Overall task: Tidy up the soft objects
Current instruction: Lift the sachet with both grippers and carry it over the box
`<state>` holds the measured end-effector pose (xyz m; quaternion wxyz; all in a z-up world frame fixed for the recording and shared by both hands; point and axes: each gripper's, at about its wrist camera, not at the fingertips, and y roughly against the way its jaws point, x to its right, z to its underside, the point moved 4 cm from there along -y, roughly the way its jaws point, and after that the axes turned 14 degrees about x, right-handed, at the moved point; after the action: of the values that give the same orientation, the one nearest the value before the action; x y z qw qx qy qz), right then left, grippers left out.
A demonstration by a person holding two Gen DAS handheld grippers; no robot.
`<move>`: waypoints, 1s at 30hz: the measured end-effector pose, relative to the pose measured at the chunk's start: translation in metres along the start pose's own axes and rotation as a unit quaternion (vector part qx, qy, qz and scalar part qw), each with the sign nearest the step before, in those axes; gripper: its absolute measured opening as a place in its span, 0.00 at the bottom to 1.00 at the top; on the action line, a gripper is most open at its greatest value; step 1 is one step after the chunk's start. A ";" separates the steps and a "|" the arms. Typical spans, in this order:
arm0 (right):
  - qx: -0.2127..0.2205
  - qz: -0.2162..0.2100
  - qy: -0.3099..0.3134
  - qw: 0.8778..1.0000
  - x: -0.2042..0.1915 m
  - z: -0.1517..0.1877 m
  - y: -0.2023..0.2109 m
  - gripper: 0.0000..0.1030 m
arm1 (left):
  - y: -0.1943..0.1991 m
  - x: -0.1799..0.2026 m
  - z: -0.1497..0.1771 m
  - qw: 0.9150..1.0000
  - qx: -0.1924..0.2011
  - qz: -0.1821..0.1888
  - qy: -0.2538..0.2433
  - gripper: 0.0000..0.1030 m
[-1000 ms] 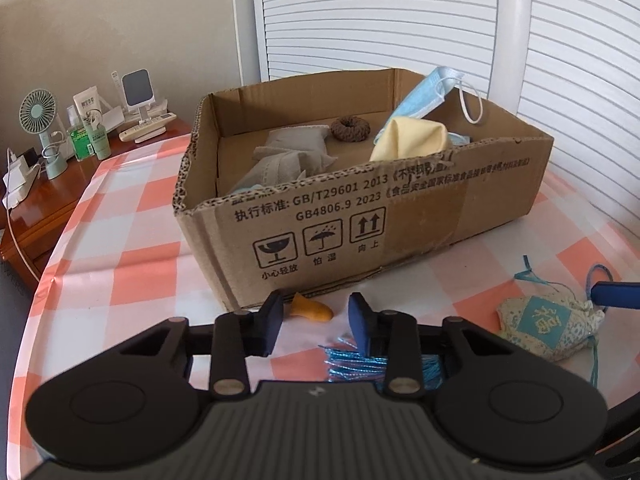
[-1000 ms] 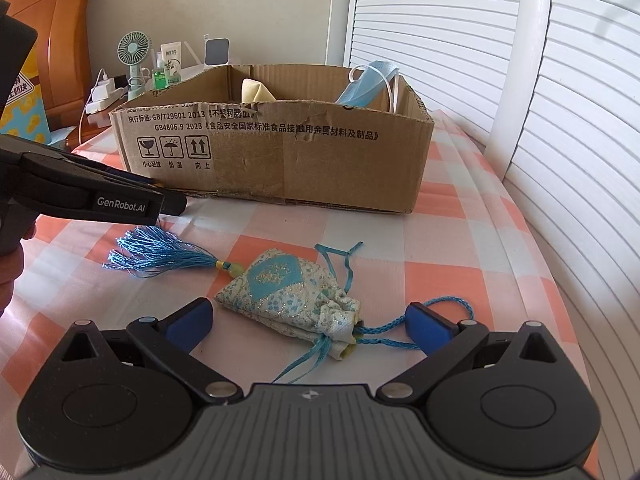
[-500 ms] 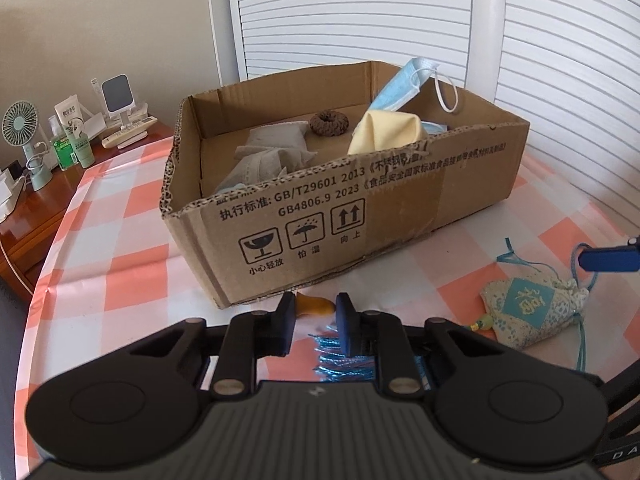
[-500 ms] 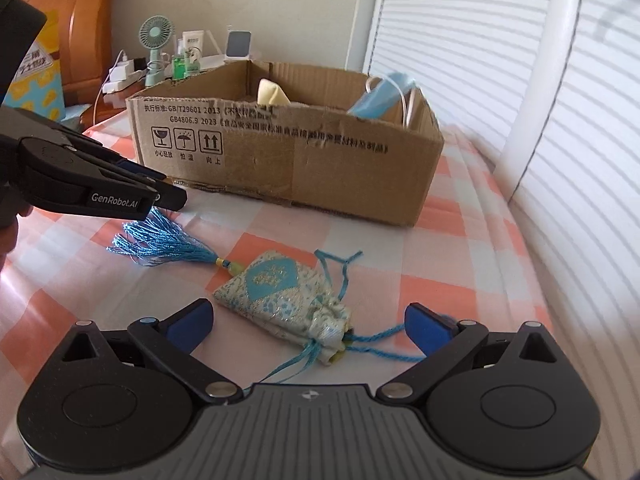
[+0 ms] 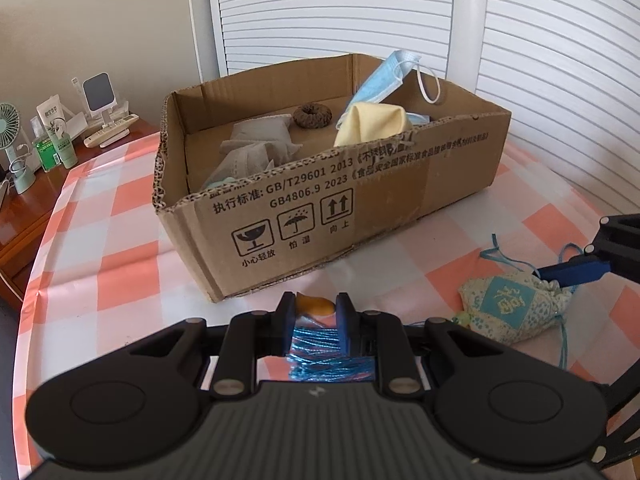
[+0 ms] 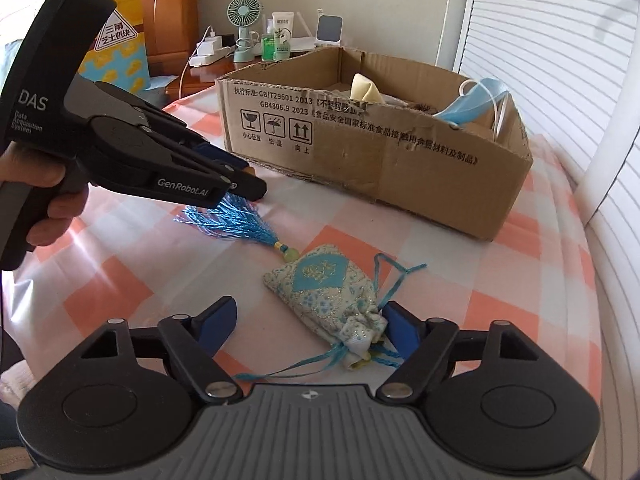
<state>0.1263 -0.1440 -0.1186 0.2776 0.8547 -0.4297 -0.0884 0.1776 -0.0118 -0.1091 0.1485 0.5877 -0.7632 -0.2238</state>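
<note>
1. The sachet (image 6: 324, 292) lay on the tablecloth (image 6: 500, 280), long axis running from my right gripper (image 6: 308, 326) toward my left.
2. My left gripper (image 5: 314, 322) was clamped on its tassel (image 6: 236, 222).
3. My right gripper stood open astride the drawstring neck, short of the box (image 6: 400, 152).

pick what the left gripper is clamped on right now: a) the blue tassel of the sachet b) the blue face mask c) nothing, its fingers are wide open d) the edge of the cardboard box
a: in the left wrist view the left gripper has its fingers drawn in on the blue tassel, and the right wrist view shows the strands hanging from its tip, while the face mask sits in the cardboard box.
</note>
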 end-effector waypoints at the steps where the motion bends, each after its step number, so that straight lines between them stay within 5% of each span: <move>1: 0.001 0.004 0.002 1.000 0.001 -0.001 -0.001 0.79 | 0.000 -0.001 0.000 1.000 -0.001 0.002 0.001 0.19; 11: 0.003 0.021 0.035 0.999 0.006 -0.008 -0.003 0.35 | 0.000 -0.002 -0.003 1.000 -0.009 0.020 -0.005 0.19; 23: 0.035 0.045 0.054 0.997 0.004 -0.032 0.039 0.29 | 0.038 -0.006 -0.022 0.999 0.000 0.046 -0.020 0.19; 30: 0.081 0.054 0.054 0.994 0.013 -0.075 0.060 0.29 | 0.066 -0.019 -0.046 0.998 0.016 0.058 -0.023 0.19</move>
<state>0.1229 -0.1531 -0.0223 0.2349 0.8533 -0.4654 0.0080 0.1498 0.0125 -0.0353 0.1338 0.5396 -0.8028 -0.2157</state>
